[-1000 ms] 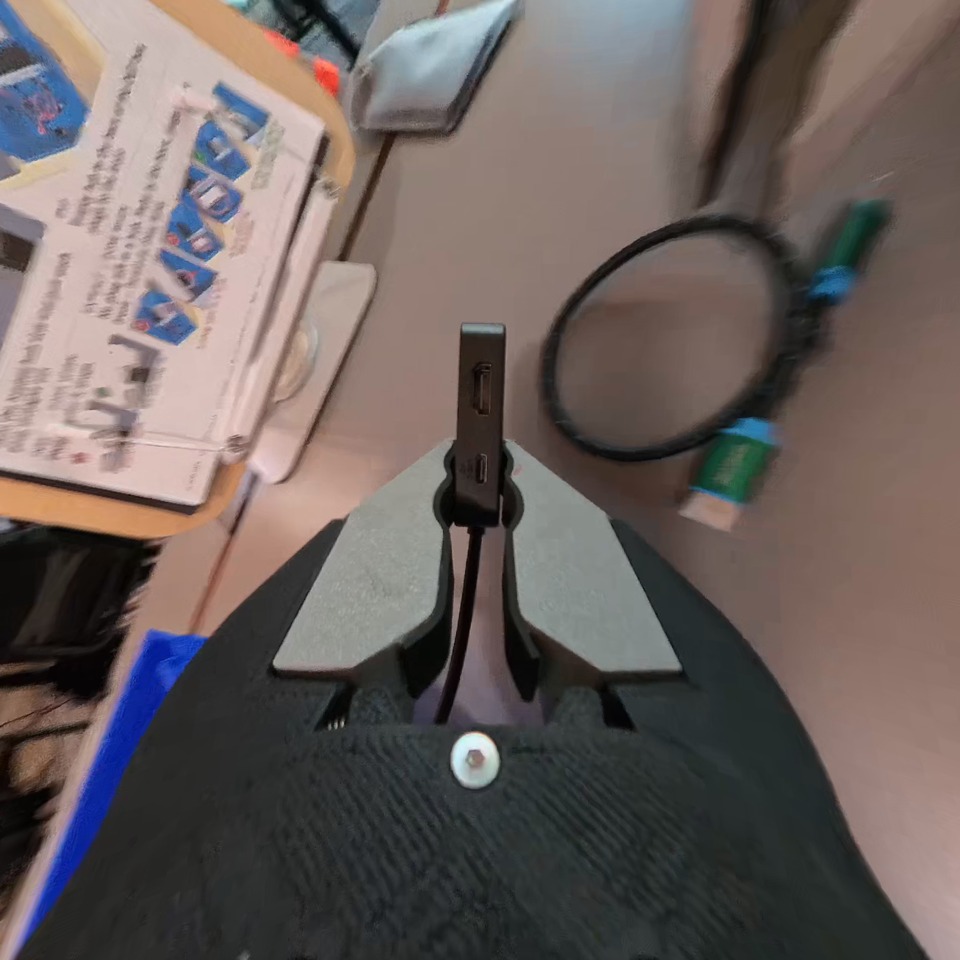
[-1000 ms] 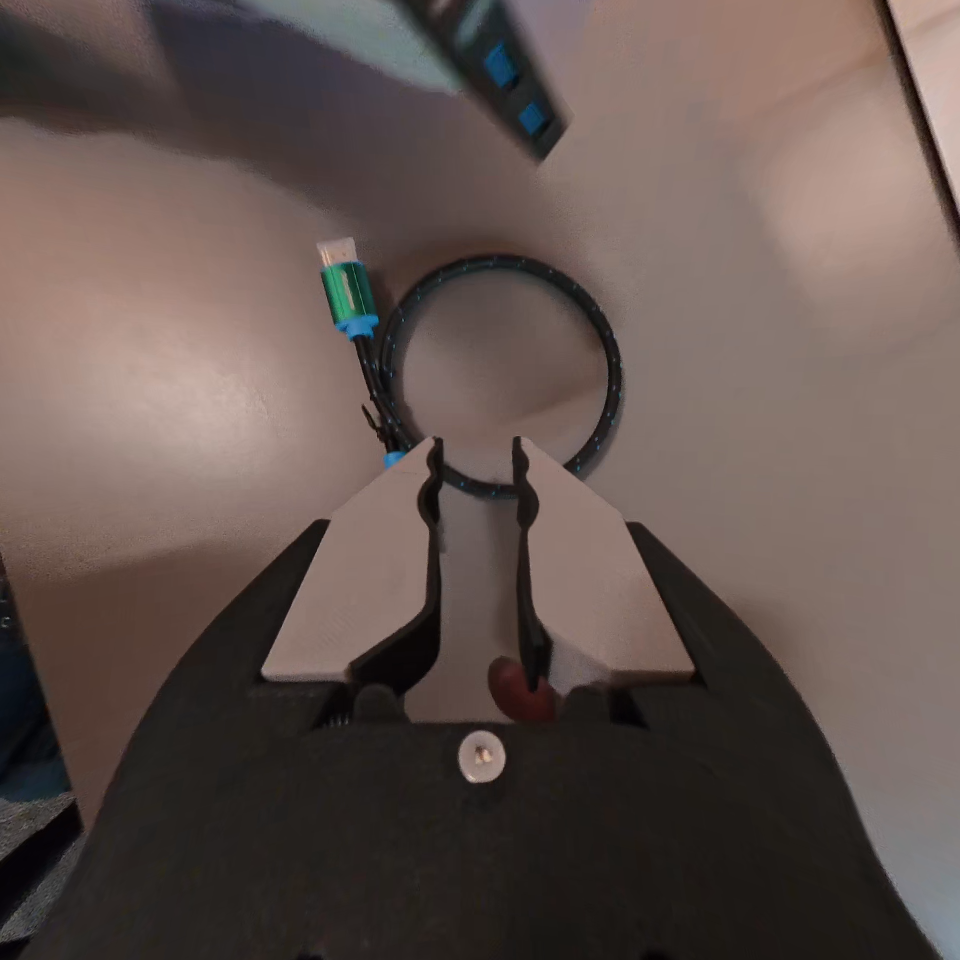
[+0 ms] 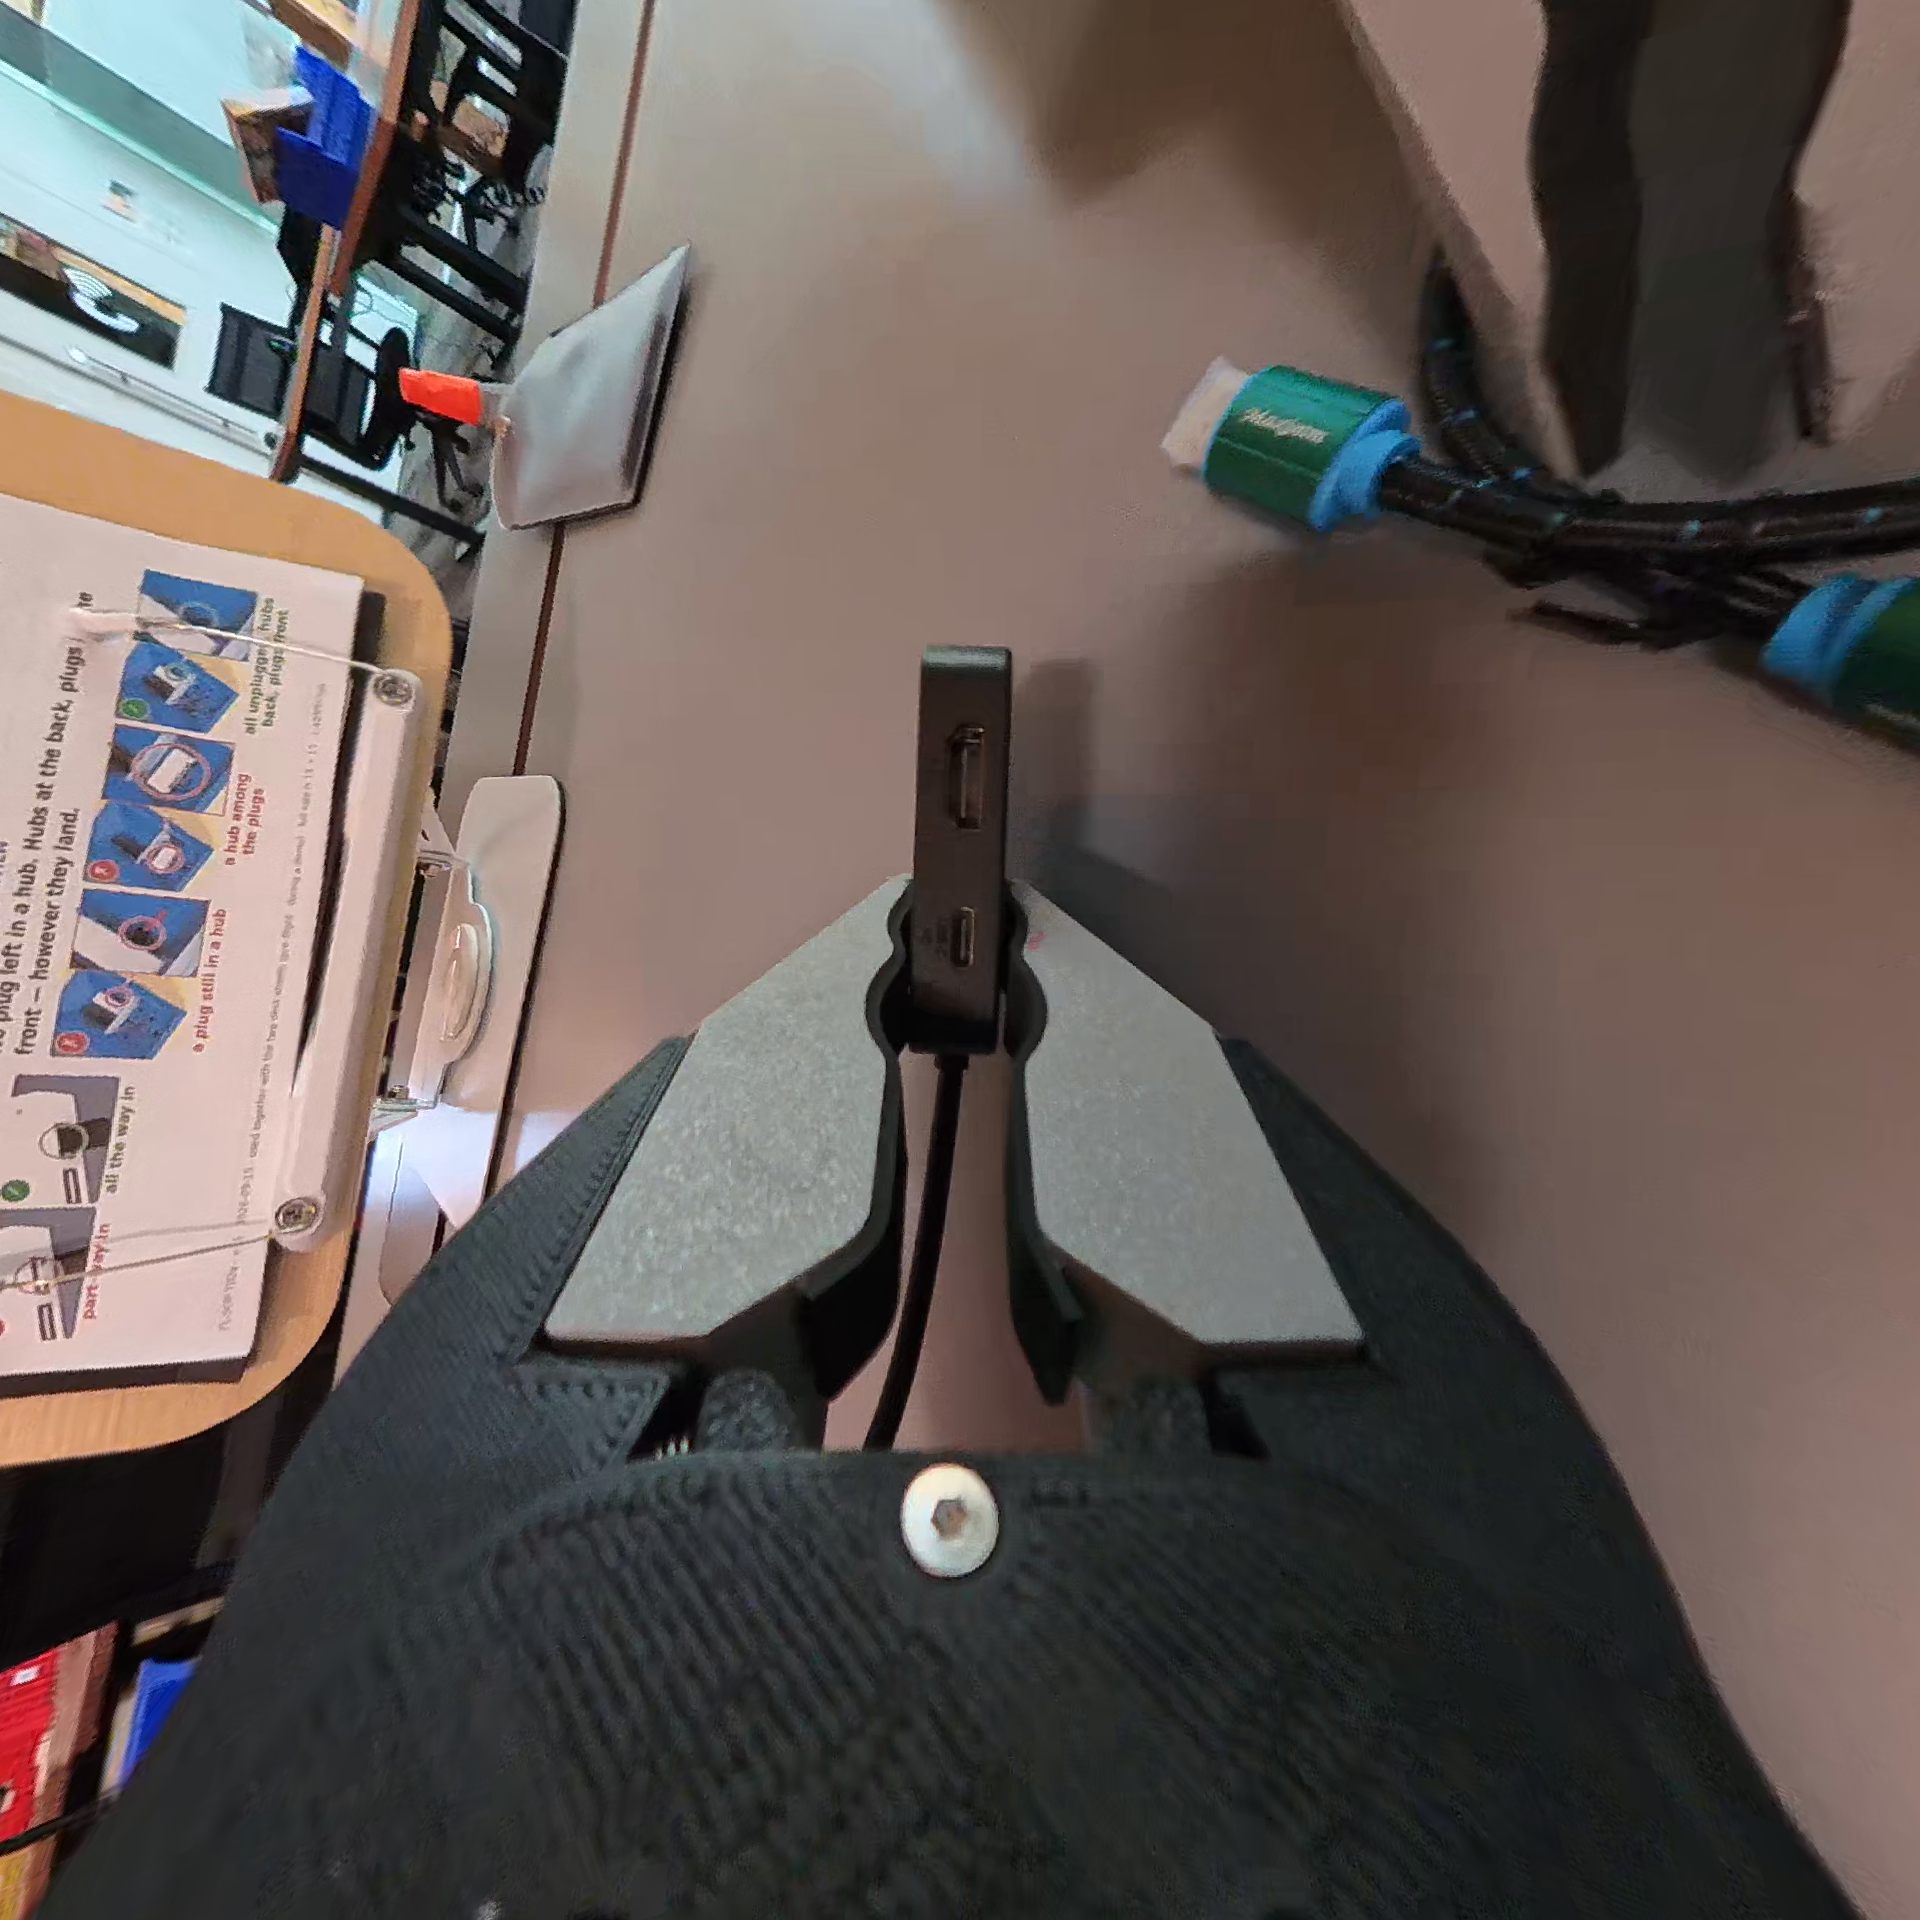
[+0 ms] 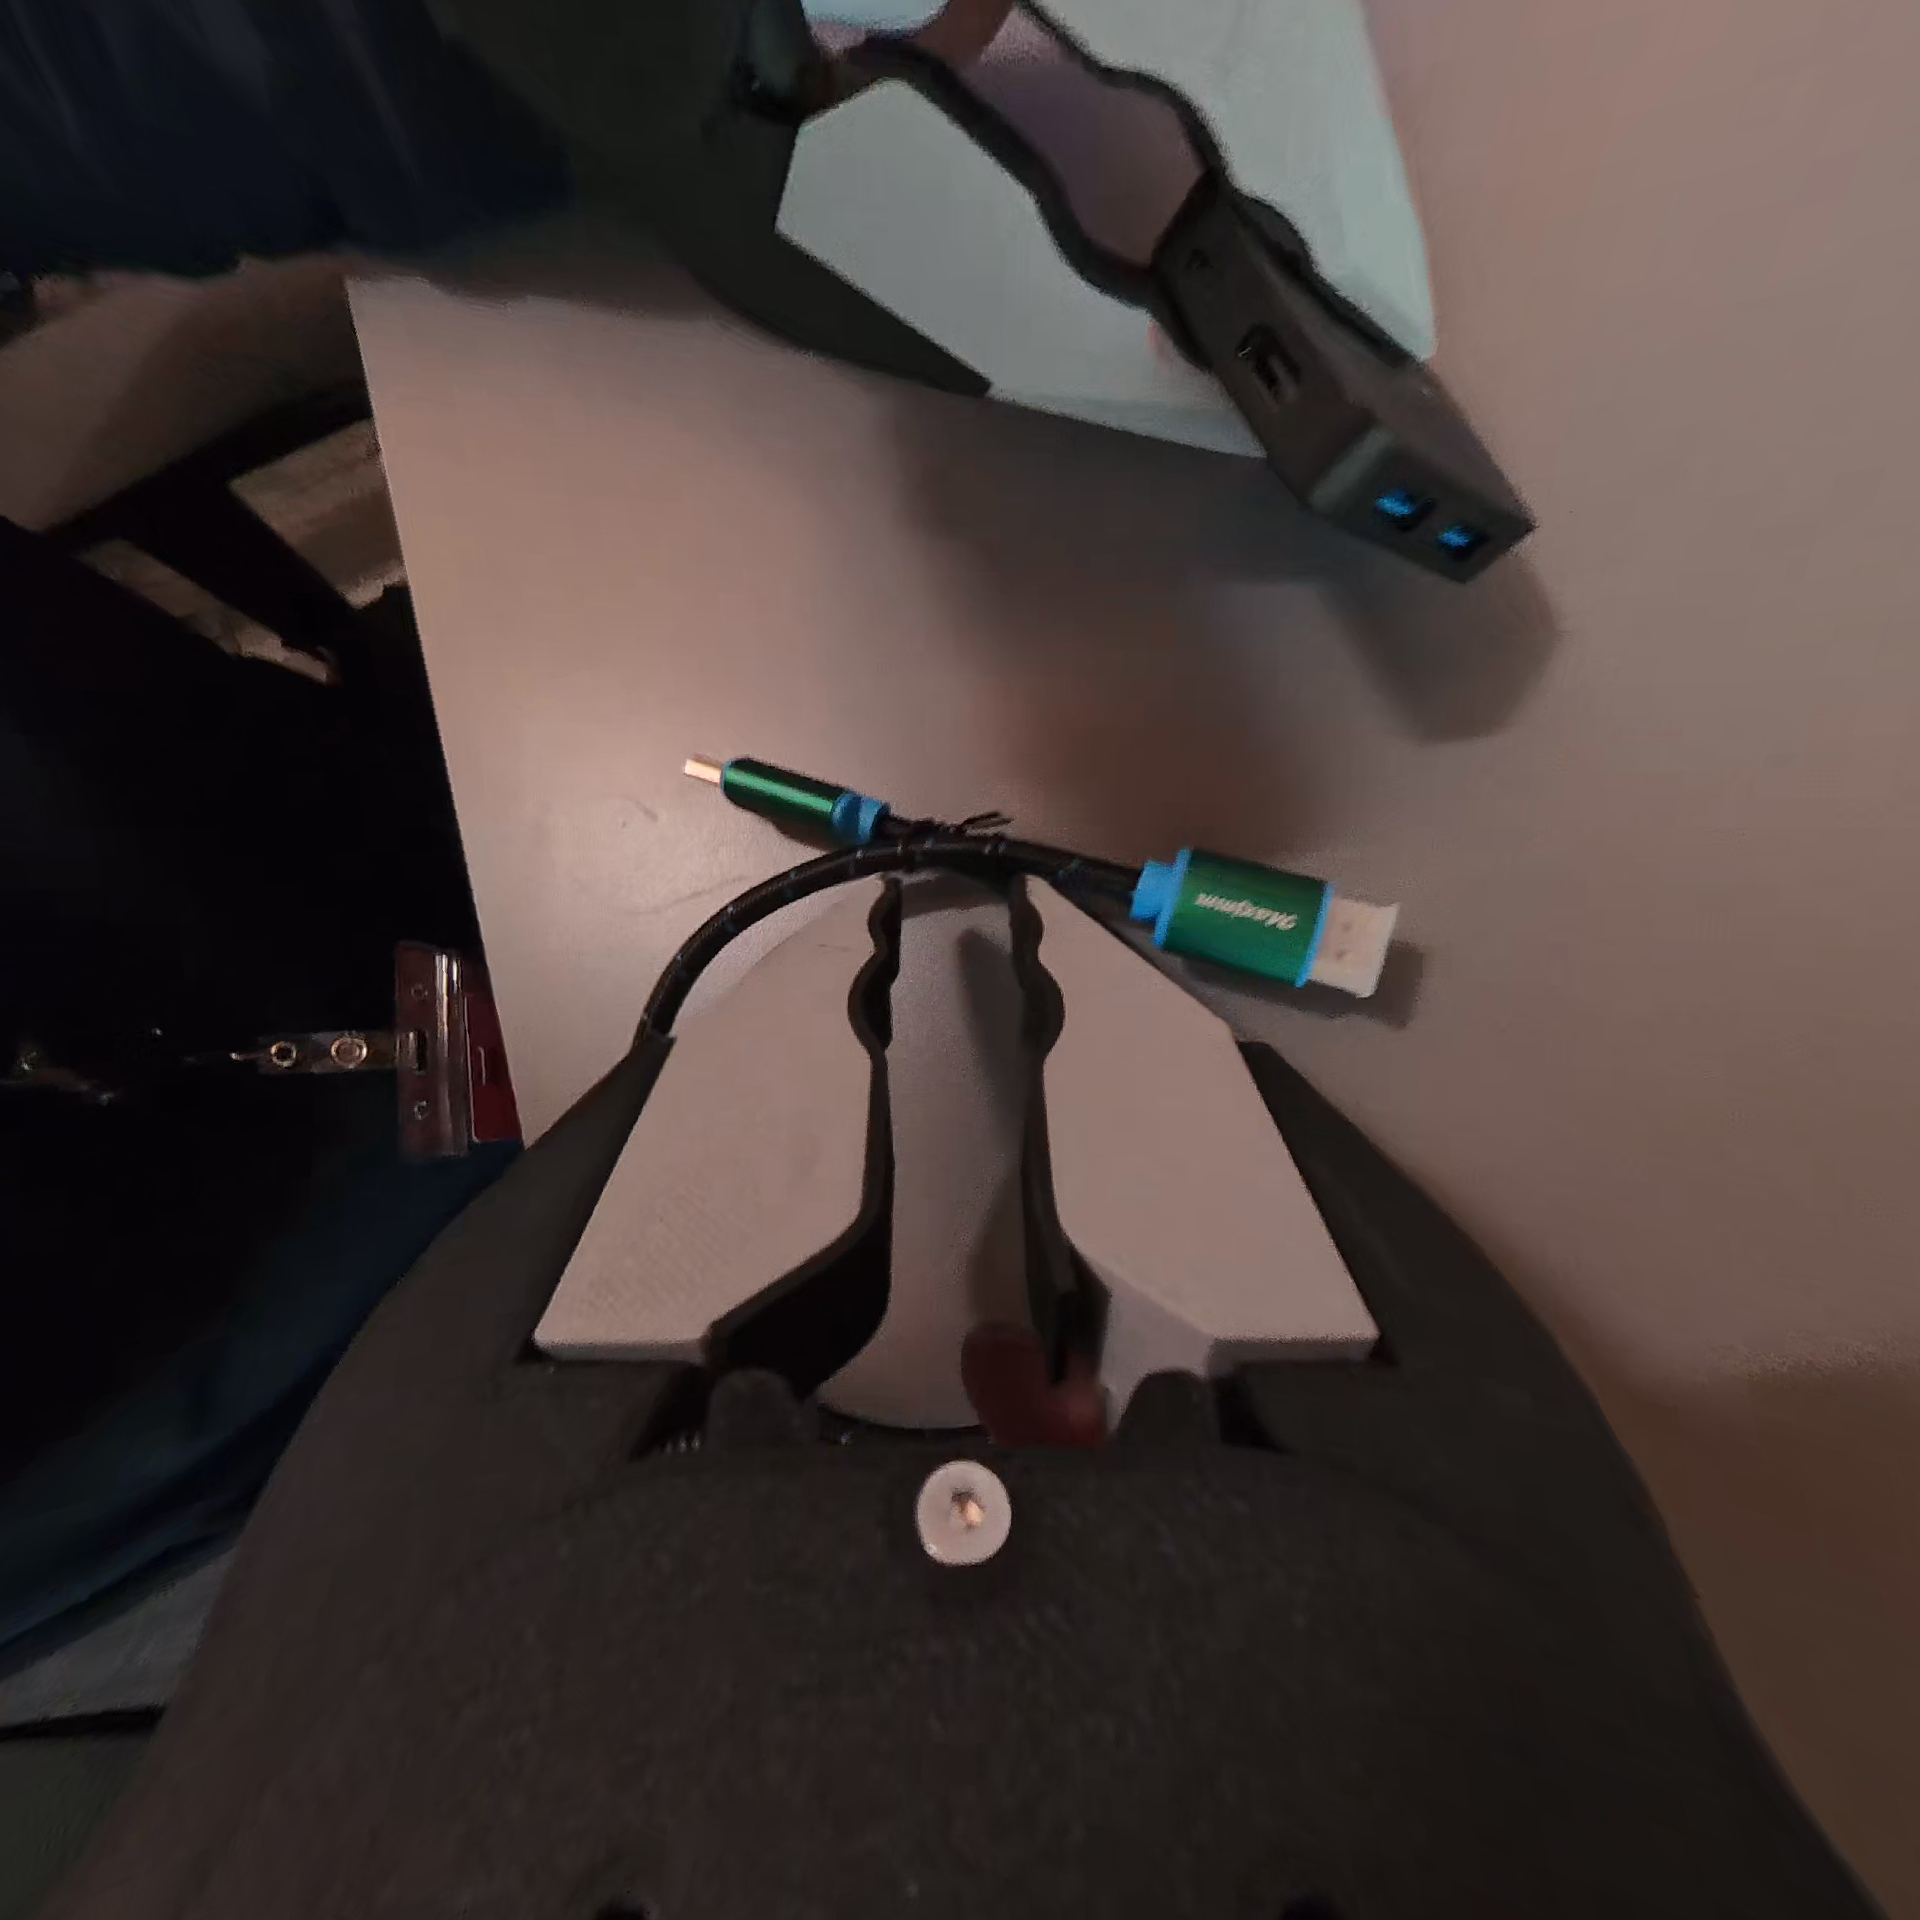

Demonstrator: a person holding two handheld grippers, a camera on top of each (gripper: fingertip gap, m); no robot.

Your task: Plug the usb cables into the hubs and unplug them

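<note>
A slim black rectangular hub (image 3: 963, 831) with ports along its narrow edge stands clamped between the tips of the left gripper (image 3: 961, 971), whose grey jaws are closed on its lower end, its thin black lead (image 3: 920, 1247) trailing back between them. Held edge-up like this, the larger port faces the camera and the hub's free end projects forward over the pale brown tabletop (image 3: 1351, 1143). In the right wrist view the same hub shows two blue sockets on its end face, above the surface rather than resting on it.

The right gripper (image 4: 956, 904) has its jaws parted by a narrow gap and grips nothing; its tips sit just at the coiled black braided cable (image 4: 790, 883), which lies on the table. Whether they touch the braid is hard to tell, as the cable crosses right at the tips. The cable ends in two green metal plugs with blue collars: the nearer plug (image 4: 1247, 920) lies flat just right of the tips, the farther plug (image 4: 790, 795) points left. A thin tie seems to bind the loop near the plugs.

Off the table's left edge stands a tan board bearing a printed instruction sheet (image 3: 156, 935).
</note>
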